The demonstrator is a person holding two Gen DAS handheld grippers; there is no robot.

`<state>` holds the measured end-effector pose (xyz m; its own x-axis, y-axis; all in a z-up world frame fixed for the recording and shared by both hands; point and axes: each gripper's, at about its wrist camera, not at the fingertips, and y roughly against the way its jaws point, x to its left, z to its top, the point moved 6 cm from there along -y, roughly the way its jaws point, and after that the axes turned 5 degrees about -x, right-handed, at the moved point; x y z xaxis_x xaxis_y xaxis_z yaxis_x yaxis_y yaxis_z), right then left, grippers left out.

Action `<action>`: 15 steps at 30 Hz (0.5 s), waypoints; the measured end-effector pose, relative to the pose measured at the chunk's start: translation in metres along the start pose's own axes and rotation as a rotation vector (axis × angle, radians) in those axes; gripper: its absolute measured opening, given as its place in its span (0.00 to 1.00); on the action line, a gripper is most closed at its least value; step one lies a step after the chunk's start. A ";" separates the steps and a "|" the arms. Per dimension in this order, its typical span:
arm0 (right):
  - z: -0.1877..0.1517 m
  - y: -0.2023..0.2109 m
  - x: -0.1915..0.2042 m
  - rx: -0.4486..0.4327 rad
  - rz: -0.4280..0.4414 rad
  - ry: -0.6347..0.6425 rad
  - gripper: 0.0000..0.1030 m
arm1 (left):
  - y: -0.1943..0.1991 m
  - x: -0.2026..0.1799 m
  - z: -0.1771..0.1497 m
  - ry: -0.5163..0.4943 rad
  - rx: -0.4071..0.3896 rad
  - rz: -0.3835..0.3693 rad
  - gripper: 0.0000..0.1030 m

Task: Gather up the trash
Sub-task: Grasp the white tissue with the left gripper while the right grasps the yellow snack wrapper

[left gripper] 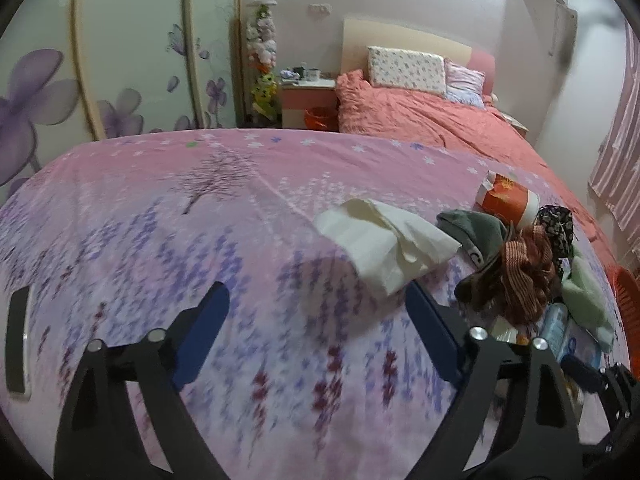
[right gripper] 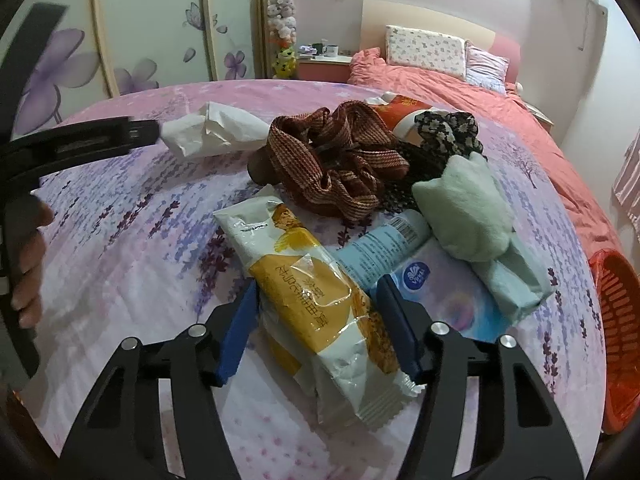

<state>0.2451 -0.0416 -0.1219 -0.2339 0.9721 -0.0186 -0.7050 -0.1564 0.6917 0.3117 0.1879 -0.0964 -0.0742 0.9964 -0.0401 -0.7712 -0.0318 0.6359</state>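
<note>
My left gripper (left gripper: 316, 316) gapes empty near the crumpled tissue (left gripper: 384, 240) mid-bed. My right gripper (right gripper: 316, 316) straddles the snack wrapper (right gripper: 316, 304); contact looks likely, though I can't tell. I'd pinch squarely, then carry it to the orange basket (right gripper: 618, 320) off the bed's right edge.

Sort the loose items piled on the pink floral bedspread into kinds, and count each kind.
Packaging and paper: 5 – snack wrapper, white tissue, tissue pack, blue tube, orange cup.
Cloth: 3 – striped strap, dark floral cloth, green cloth.
Total: 8
</note>
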 end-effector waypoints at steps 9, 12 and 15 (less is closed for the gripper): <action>0.001 0.002 0.002 -0.003 0.047 -0.060 0.49 | -0.039 -0.023 0.007 -0.010 0.043 -0.069 0.65; 0.002 0.003 0.001 -0.005 0.072 -0.075 0.36 | -0.042 -0.027 0.013 0.002 0.027 -0.107 0.35; 0.004 0.008 0.003 -0.015 0.085 -0.063 0.28 | -0.045 -0.028 0.018 0.011 0.021 -0.134 0.20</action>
<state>0.2414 -0.0391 -0.1134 -0.2512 0.9642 0.0853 -0.6944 -0.2409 0.6780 0.3597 0.1628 -0.1102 0.0214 0.9907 -0.1343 -0.7610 0.1032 0.6404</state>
